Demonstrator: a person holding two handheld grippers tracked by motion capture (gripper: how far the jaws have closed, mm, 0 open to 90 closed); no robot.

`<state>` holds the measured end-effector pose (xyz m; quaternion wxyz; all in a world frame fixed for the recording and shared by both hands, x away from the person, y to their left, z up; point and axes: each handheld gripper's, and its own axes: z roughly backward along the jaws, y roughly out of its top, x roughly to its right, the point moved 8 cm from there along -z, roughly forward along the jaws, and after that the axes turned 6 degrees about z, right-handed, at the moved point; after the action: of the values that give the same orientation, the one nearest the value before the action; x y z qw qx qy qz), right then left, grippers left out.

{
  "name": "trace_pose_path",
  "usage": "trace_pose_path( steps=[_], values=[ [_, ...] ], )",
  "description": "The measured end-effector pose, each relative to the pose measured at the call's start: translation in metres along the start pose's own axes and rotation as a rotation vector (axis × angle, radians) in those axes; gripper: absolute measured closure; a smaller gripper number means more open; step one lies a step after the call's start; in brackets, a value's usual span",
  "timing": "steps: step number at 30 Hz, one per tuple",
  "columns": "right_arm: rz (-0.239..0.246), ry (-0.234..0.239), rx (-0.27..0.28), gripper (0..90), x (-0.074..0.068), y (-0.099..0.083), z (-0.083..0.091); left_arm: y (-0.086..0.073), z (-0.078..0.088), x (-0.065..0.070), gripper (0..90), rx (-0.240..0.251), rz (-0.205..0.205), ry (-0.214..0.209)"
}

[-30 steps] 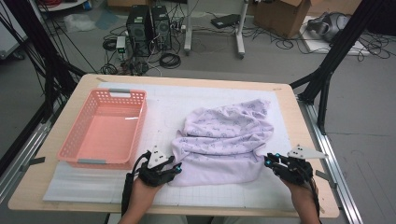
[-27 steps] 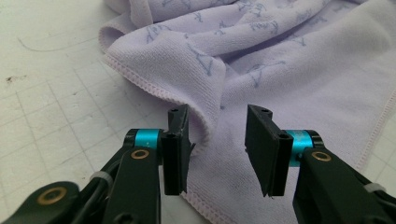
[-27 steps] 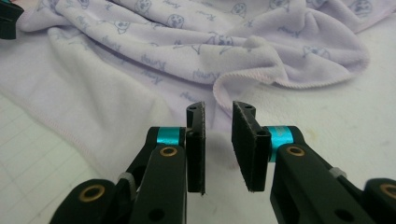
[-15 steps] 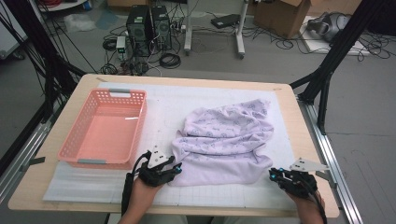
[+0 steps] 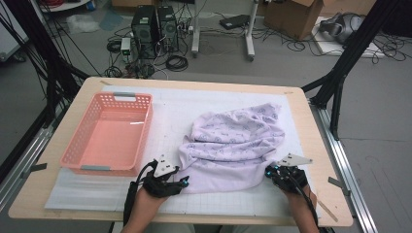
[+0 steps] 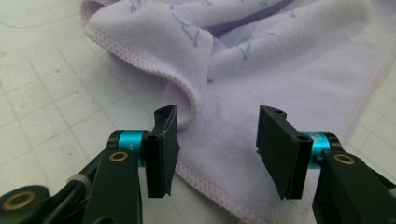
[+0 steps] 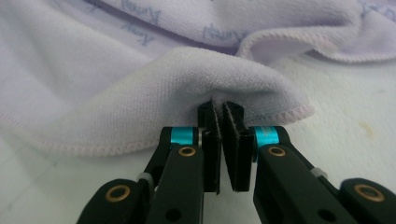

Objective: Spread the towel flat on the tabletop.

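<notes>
worktop point(image 5: 311, 141): carries the towel, basket at 9 o'clock.
towel point(image 5: 233, 145): lavender, rumpled mid-worktop.
left gripper point(image 6: 215, 140): jaws just widened, astride the near hem, not pinching.
right gripper point(image 7: 222, 116): jaws just closed, pinching a fold.
advice: close left on one layer before lifting.

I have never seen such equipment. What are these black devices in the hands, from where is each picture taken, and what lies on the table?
A person holds two hand-operated tongs. The high view looks down on the table; each gripper view rides on one tool. A pink plastic basket and a lavender towel lie on a white gridded mat. The left tongs have just been opening and stand apart over a towel corner, not pressing it. The right tongs have just closed, pinching a fold at the towel's edge.
</notes>
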<state>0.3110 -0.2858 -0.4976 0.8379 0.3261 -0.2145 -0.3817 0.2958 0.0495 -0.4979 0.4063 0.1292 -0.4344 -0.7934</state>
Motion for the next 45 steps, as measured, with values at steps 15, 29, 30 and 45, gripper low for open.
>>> trace_pose_path(
  steps=[15, 29, 30, 45],
  values=[
    [-0.057, 0.029, 0.029, 85.6, -0.002, -0.040, 0.049, -0.011, 0.005, 0.024, 67.9, 0.008, -0.043, 0.035],
    [-0.045, 0.023, 0.031, 85.5, -0.029, -0.064, 0.075, -0.029, 0.036, 0.043, 87.7, 0.068, 0.016, 0.007],
    [-0.042, 0.024, 0.032, 85.6, -0.032, -0.066, 0.077, -0.031, 0.038, 0.045, 87.7, 0.071, 0.023, 0.004],
    [-0.039, 0.041, 0.016, 85.6, -0.055, -0.096, 0.111, -0.053, 0.060, 0.076, 87.6, 0.058, 0.011, -0.057]
  ],
)
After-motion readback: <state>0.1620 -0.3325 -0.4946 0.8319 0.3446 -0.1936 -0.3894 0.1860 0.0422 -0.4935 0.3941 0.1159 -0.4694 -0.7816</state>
